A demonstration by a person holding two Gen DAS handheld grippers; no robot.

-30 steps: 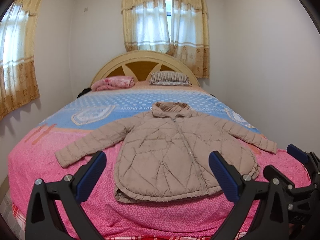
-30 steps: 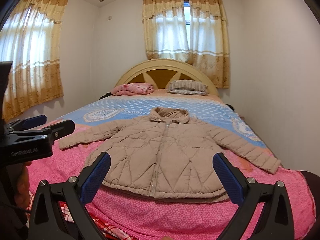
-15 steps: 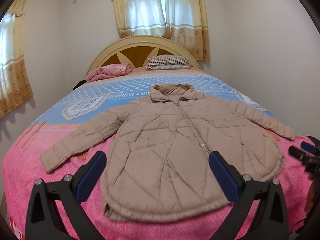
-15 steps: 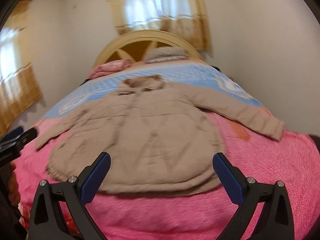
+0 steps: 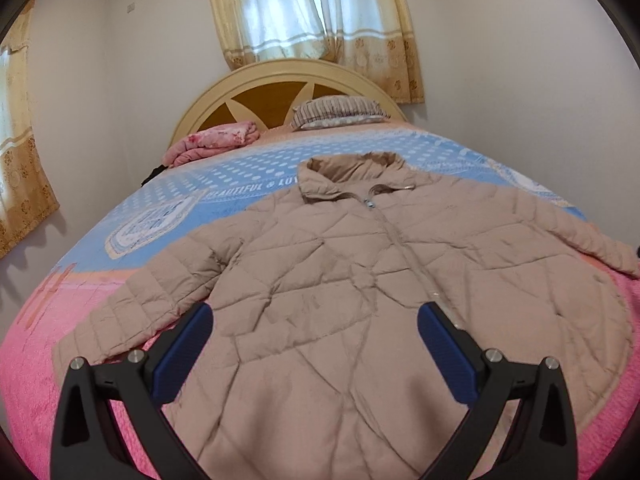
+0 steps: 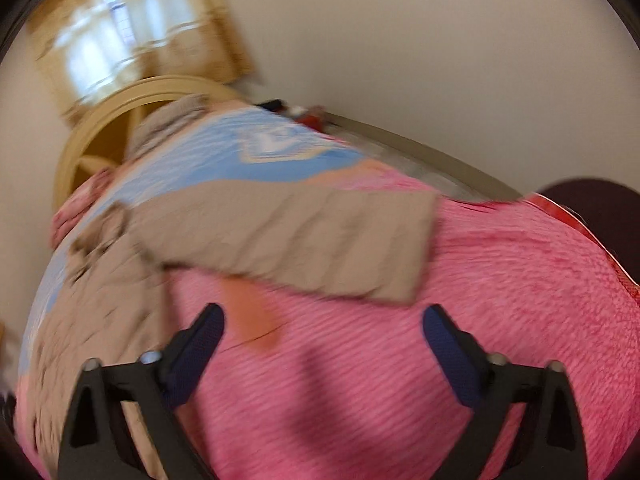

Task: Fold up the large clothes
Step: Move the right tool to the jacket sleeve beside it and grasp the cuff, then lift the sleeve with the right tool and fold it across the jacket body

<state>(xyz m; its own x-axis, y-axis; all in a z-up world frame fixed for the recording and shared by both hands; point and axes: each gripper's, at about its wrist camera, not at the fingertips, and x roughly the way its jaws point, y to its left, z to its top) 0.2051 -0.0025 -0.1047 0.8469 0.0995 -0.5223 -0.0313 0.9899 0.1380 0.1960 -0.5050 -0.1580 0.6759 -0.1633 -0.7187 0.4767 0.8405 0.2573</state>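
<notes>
A beige quilted jacket [image 5: 360, 280] lies flat and zipped on the bed, collar toward the headboard, both sleeves spread out. My left gripper [image 5: 314, 332] is open and empty, hovering over the jacket's lower front. In the blurred right wrist view the jacket's right sleeve [image 6: 320, 236] lies across the pink blanket, cuff at its right end. My right gripper [image 6: 322, 328] is open and empty, just in front of that sleeve, above the blanket.
The bed carries a pink and blue blanket [image 5: 24, 360], a striped pillow [image 5: 340, 110] and a folded pink quilt [image 5: 216, 144] by the wooden headboard [image 5: 280, 92]. A white wall [image 6: 440, 60] runs close along the bed's right side.
Both grippers have moved forward and down toward the bed. The left one now hangs over the jacket's front; the right one swung right toward the right sleeve. Both stay open.
</notes>
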